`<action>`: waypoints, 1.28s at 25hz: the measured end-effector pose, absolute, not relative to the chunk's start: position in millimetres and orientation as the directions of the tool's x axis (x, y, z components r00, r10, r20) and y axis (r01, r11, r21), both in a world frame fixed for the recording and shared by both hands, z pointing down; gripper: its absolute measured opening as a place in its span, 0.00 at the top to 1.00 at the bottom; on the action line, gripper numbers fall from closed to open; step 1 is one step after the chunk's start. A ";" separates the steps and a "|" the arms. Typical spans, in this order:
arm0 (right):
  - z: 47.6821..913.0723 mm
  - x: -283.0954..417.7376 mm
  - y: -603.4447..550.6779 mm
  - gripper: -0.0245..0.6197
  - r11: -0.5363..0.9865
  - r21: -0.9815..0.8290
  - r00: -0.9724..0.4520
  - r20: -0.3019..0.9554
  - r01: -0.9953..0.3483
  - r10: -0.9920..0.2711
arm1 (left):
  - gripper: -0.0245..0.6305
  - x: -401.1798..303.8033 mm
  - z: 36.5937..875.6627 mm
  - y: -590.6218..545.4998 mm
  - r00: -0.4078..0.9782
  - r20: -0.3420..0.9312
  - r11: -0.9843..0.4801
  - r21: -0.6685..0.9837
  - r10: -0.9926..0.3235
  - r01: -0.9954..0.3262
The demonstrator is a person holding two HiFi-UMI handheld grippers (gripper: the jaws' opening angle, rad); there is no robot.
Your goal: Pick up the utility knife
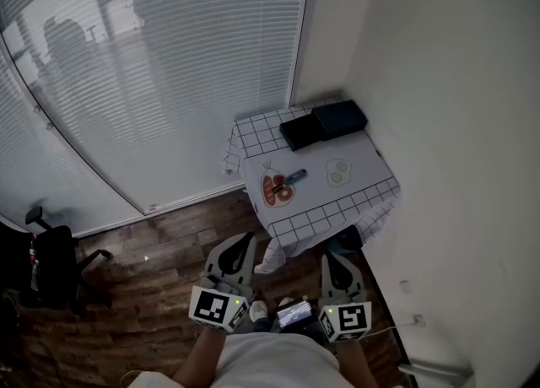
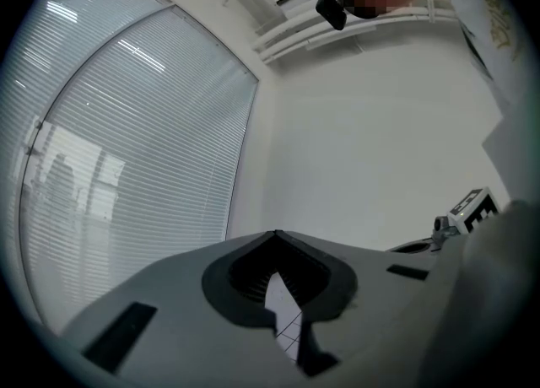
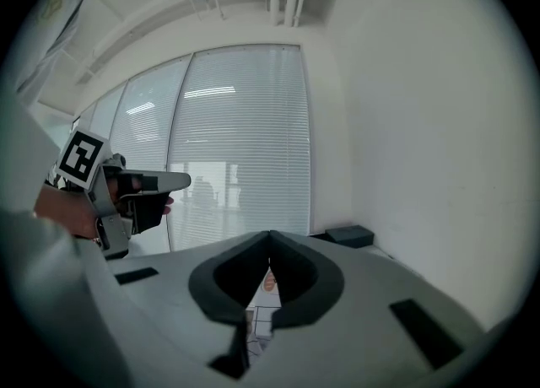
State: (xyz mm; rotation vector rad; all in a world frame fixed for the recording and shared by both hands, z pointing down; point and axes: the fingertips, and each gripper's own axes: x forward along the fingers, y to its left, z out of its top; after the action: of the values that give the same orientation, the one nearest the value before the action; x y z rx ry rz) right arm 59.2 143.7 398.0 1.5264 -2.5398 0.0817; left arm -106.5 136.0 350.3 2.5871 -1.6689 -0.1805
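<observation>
The utility knife [image 1: 290, 179], dark with a blue end, lies on a small table with a grid-pattern cloth [image 1: 354, 196], its tip over a red-orange mat [image 1: 275, 191]. Both grippers hang low near my body, short of the table's near edge. The left gripper [image 1: 245, 240] is shut with nothing in it; in the left gripper view its jaws meet at the tips [image 2: 276, 233]. My right gripper [image 1: 336, 258] is also shut and empty, with its tips [image 3: 270, 233] touching. The knife is hidden in both gripper views.
Two black boxes [image 1: 325, 123] sit at the table's far end, and a pale green item [image 1: 338, 173] lies right of the knife. Window blinds [image 1: 169, 66] run along the left, a white wall [image 1: 456, 125] along the right. An office chair [image 1: 51, 264] stands on the wooden floor [image 1: 160, 251].
</observation>
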 end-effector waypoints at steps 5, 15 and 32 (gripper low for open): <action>401.2 59.4 121.2 0.95 0.464 0.037 -0.451 0.182 -0.885 -0.874 | 0.95 -107.2 358.0 114.5 0.416 -0.047 -0.418 0.111 -0.908 -0.901; 415.7 65.3 42.3 0.95 0.478 0.026 -0.465 0.191 -0.878 -0.865 | 0.95 -96.8 380.0 32.2 0.416 0.011 -0.414 0.058 -0.909 -0.908; 456.5 90.8 -94.3 0.95 0.532 -0.010 -0.513 0.279 -0.847 -0.812 | 0.95 -67.8 431.1 -102.5 0.396 0.160 -0.403 -0.008 -0.904 -0.915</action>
State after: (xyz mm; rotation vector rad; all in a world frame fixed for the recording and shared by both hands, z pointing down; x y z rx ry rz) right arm 90.8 -94.3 456.5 1.3966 -2.5314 0.2112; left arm -67.8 -102.5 431.1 2.5563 -1.6692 0.2119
